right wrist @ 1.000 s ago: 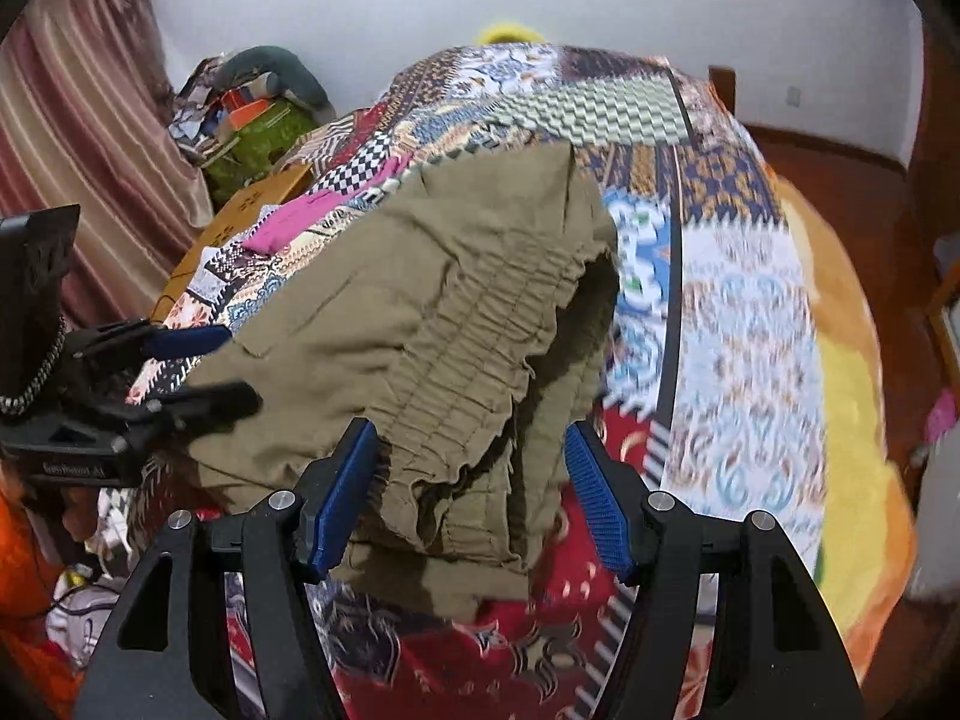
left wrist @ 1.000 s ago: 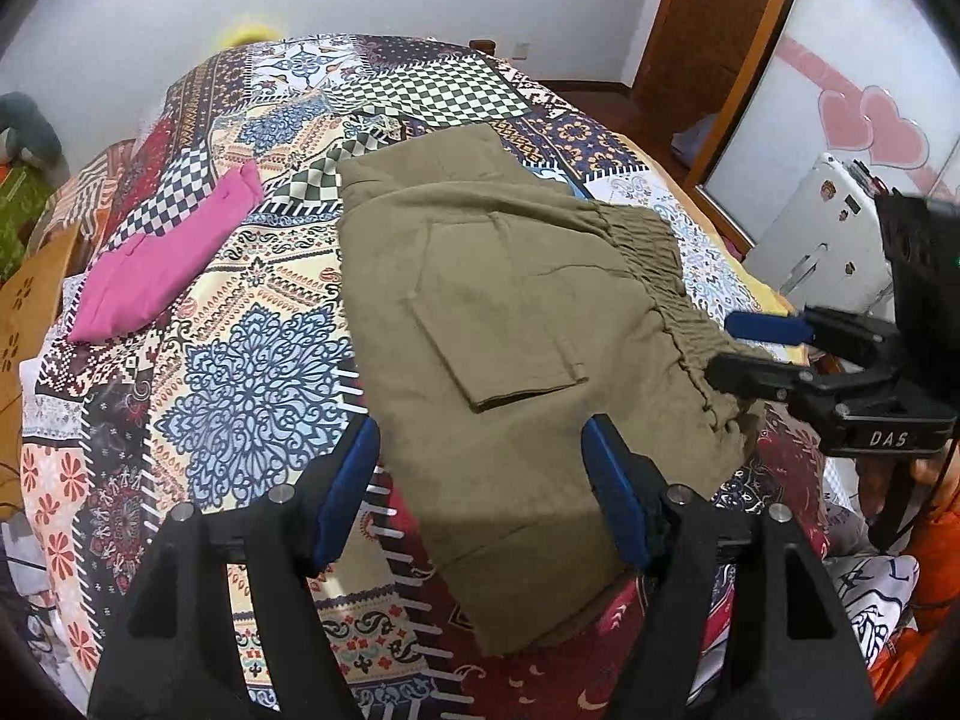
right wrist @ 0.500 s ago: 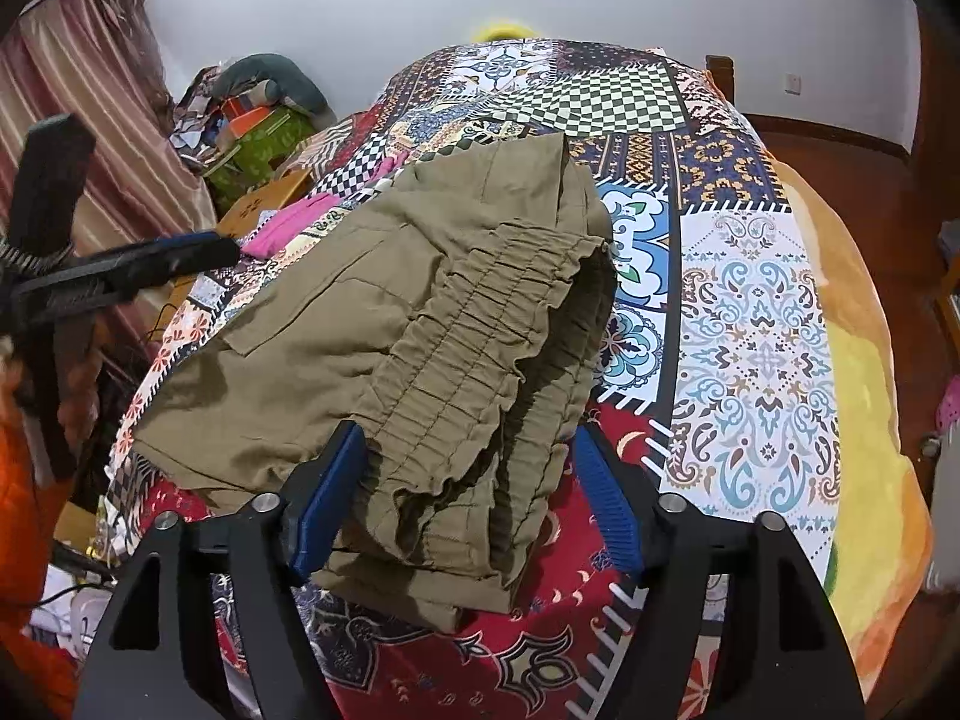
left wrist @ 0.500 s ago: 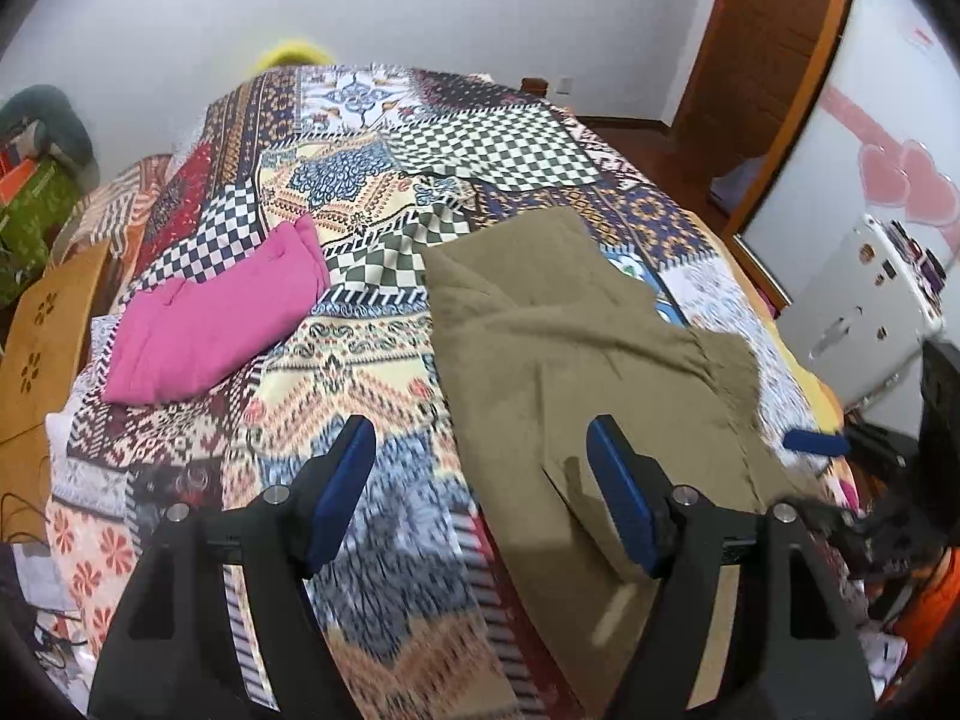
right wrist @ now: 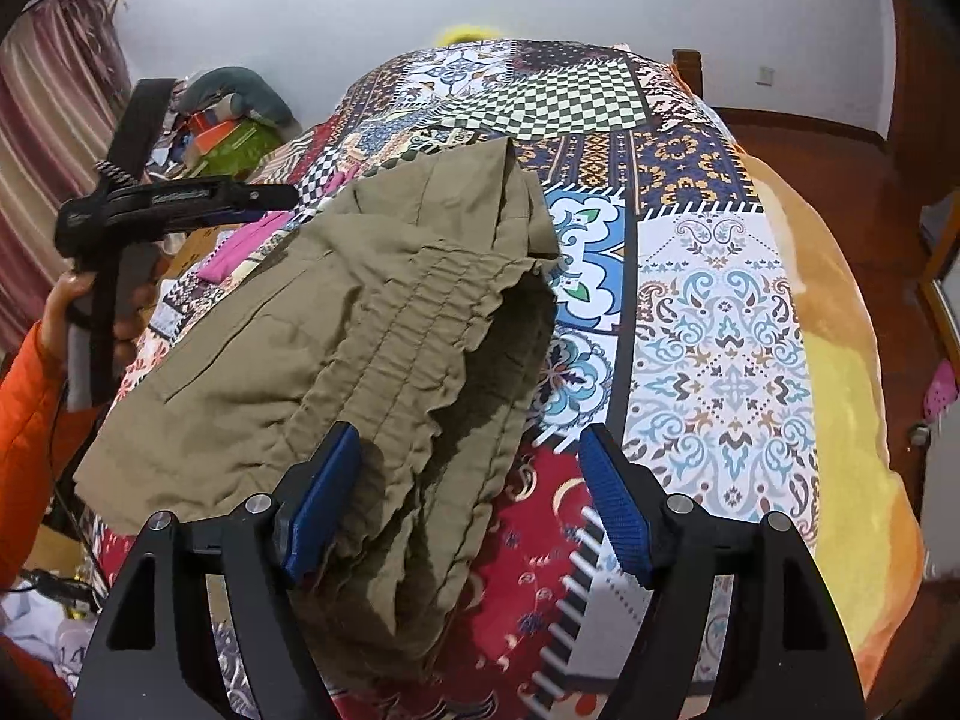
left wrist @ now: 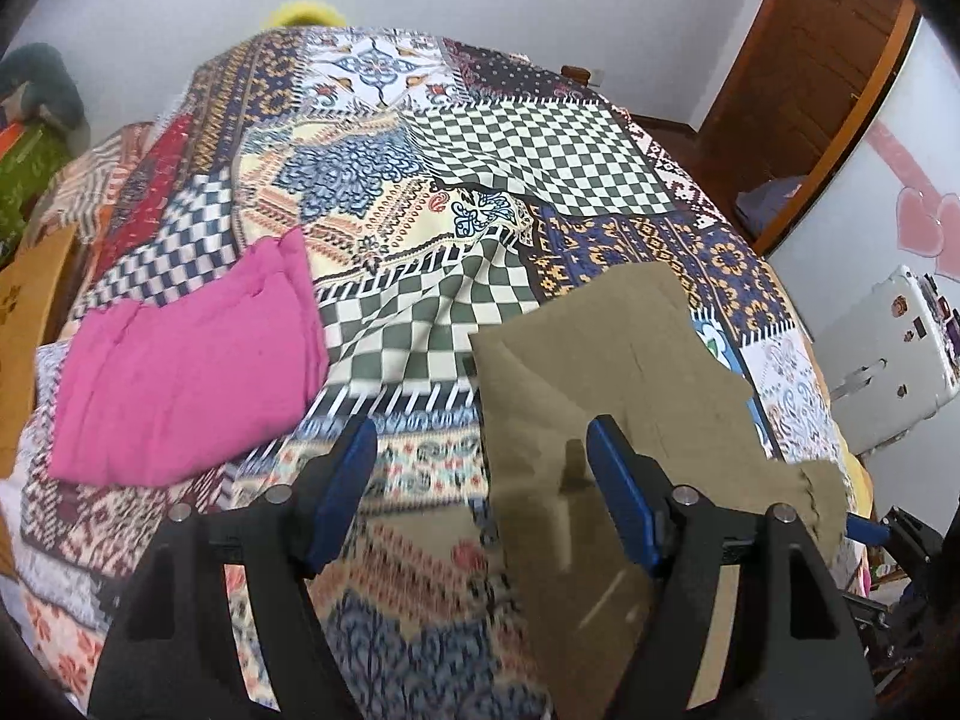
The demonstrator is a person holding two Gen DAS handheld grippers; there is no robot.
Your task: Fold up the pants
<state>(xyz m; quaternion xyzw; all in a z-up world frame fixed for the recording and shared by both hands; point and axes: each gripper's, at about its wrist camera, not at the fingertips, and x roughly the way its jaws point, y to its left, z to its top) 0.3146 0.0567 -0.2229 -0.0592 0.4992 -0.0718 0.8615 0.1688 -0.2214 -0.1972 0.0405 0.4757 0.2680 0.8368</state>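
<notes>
The olive pants [right wrist: 312, 324] lie folded on the patchwork bedspread [right wrist: 720, 324], elastic waistband [right wrist: 444, 324] toward me. My right gripper [right wrist: 469, 450] hangs open just above the waistband's near end. Its left finger is over the cloth and its right finger over the red patch; neither pad presses the fabric. In the left wrist view the pants [left wrist: 636, 372] lie at the right. My left gripper [left wrist: 483, 450] is open and empty above the bedspread [left wrist: 420, 192], its right finger over the pants' left edge. The left gripper [right wrist: 273, 199] also shows in the right wrist view, held by a hand.
A folded pink garment [left wrist: 186, 372] lies left of the pants. A person's orange sleeve [right wrist: 24, 408] is at the near left. Cluttered bags [right wrist: 234, 126] and a striped curtain [right wrist: 42, 120] stand left of the bed, a white appliance [left wrist: 888, 354] and a wooden door [left wrist: 804, 72] to the right.
My left gripper has swung left, off the middle of the pants toward the pink garment. The right gripper's jaws have widened a little over the waistband and it has hardly moved.
</notes>
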